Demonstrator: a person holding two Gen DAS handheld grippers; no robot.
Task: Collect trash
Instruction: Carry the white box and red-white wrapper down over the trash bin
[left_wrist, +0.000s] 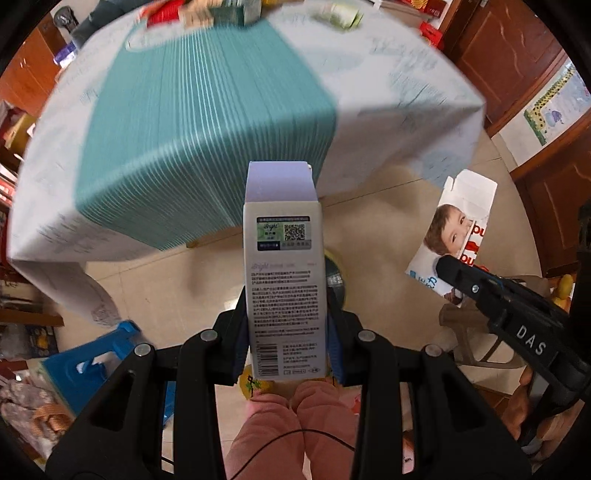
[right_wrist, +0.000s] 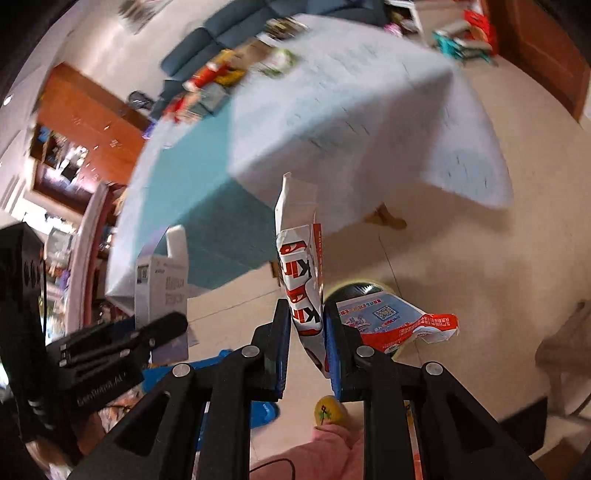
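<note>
My left gripper is shut on a tall grey carton with a QR code and small print, held upright above the floor. The carton also shows in the right wrist view, with the left gripper at its base. My right gripper is shut on a flattened white and red Kinder box. That box shows a child's face in the left wrist view, with the right gripper below it. A round dark bin stands on the floor beneath, with a red and white wrapper over it.
A table with a white and teal cloth fills the background, with boxes and packets at its far end. A blue plastic stool stands on the floor at the left. Wooden cabinets line the right. My pink-clad legs are below.
</note>
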